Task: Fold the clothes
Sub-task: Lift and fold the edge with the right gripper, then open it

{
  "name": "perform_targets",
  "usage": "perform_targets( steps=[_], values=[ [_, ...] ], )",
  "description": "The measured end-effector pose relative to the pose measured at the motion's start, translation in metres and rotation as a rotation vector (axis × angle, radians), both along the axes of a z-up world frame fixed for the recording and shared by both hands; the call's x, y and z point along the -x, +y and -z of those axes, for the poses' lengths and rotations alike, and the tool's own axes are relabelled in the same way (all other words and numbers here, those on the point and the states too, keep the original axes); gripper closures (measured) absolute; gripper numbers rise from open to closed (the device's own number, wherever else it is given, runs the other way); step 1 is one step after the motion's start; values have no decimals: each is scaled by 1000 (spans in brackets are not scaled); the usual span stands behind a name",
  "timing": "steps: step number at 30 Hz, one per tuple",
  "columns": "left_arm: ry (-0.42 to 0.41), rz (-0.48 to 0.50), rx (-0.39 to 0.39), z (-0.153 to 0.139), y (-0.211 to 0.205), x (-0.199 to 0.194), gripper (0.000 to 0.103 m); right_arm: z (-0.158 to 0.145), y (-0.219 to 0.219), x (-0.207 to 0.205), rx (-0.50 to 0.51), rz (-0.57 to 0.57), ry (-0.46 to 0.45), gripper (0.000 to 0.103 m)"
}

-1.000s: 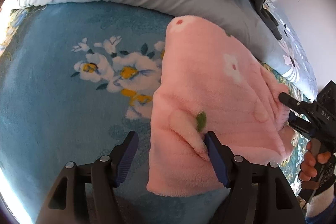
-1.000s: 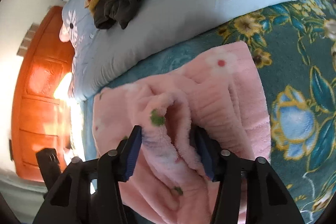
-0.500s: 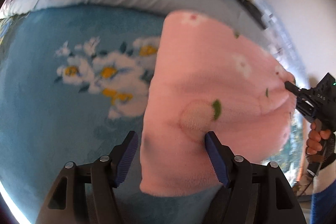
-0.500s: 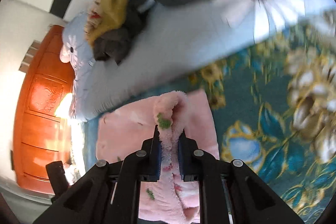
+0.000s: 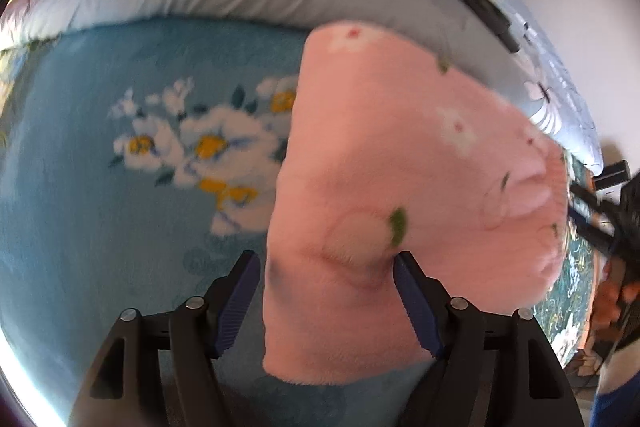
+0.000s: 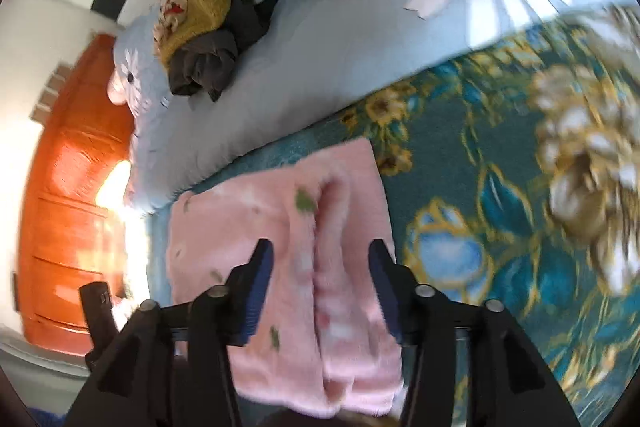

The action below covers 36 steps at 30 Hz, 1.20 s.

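The pink top (image 5: 400, 187) lies folded on the blue blanket (image 5: 100, 227). The left gripper (image 5: 326, 291) hangs wide open over its 6 o'clock edge. The right gripper (image 6: 320, 279) just opened, letting go of the top at 3 o'clock

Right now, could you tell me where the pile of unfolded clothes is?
The pile of unfolded clothes sits on the pale flowered duvet, at the upper left of the right wrist view, beyond the pink fleece garment on the blue floral blanket.
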<state>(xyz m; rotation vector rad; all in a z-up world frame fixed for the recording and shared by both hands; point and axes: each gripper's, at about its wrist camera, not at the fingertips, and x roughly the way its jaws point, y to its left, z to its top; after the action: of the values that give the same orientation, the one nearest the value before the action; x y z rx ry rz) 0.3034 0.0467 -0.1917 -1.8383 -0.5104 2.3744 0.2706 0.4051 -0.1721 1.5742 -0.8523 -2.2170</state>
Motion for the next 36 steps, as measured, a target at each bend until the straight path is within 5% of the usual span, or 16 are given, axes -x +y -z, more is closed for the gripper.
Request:
perform_targets(
  steps=[10,19,21,24,30,36],
  values=[
    [-30,30,37,11,16,4,30,49,-2,-66,318,140,-95,37],
    [-29,25,42,9,14,1,30,59,-21,-32,314,174,-102,37],
    [-31,21,40,9,13,1,30,57,-25,-27,304,176,-106,64],
    [-30,22,34,9,14,1,30,44,-27,-23,277,154,-97,77],
    [-17,34,0,7,16,-1,30,3,-6,-30,279,132,42,79],
    [-43,25,-7,12,18,-4,30,63,-1,-34,210,188,-153,79]
  ],
)
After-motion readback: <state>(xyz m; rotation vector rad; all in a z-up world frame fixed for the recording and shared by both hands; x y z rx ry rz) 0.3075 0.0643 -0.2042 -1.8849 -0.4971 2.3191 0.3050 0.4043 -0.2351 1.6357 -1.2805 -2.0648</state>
